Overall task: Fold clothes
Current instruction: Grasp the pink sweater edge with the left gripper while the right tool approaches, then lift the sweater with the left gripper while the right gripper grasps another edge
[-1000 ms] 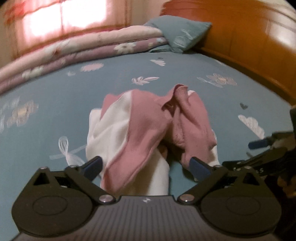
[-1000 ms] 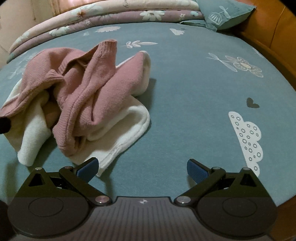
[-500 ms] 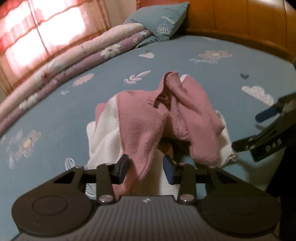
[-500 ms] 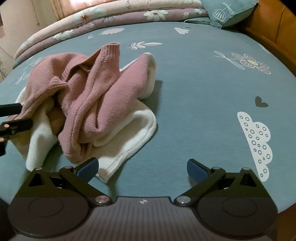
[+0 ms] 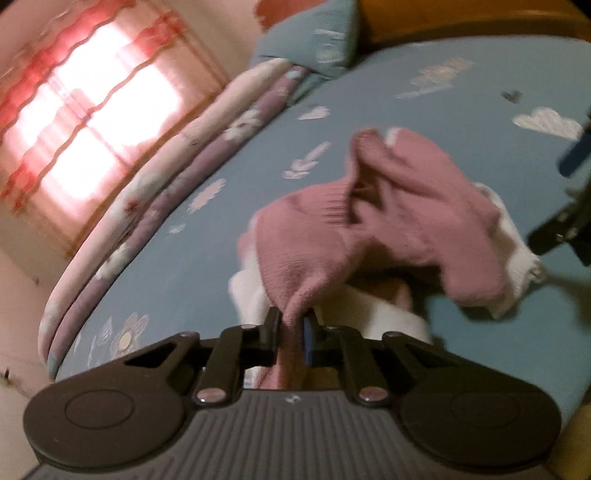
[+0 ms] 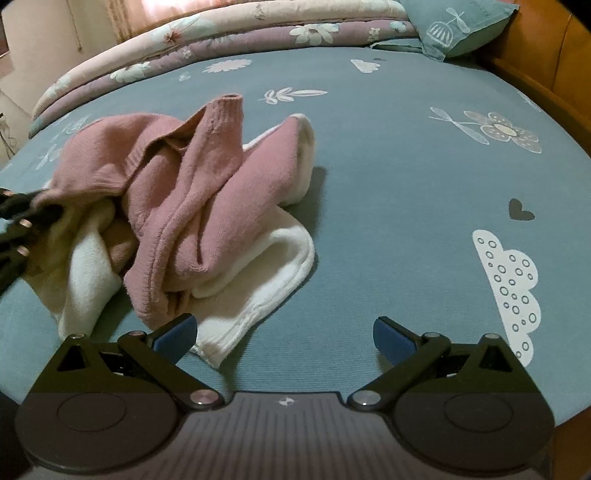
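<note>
Sweater [image 5: 388,221] edge pinched in left tool [image 5: 291,332]; no legible writing.

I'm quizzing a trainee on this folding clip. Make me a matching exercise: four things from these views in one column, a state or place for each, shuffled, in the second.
Column A
1. left gripper
2. right gripper
3. pink and white garment
4. teal pillow

Column B
a. crumpled in a heap on the bedsheet
b. fingers spread wide, nothing between them
c. lying by the wooden headboard
d. closed on a pink fold

Pairs: 1-d, 2-b, 3-a, 4-c
</note>
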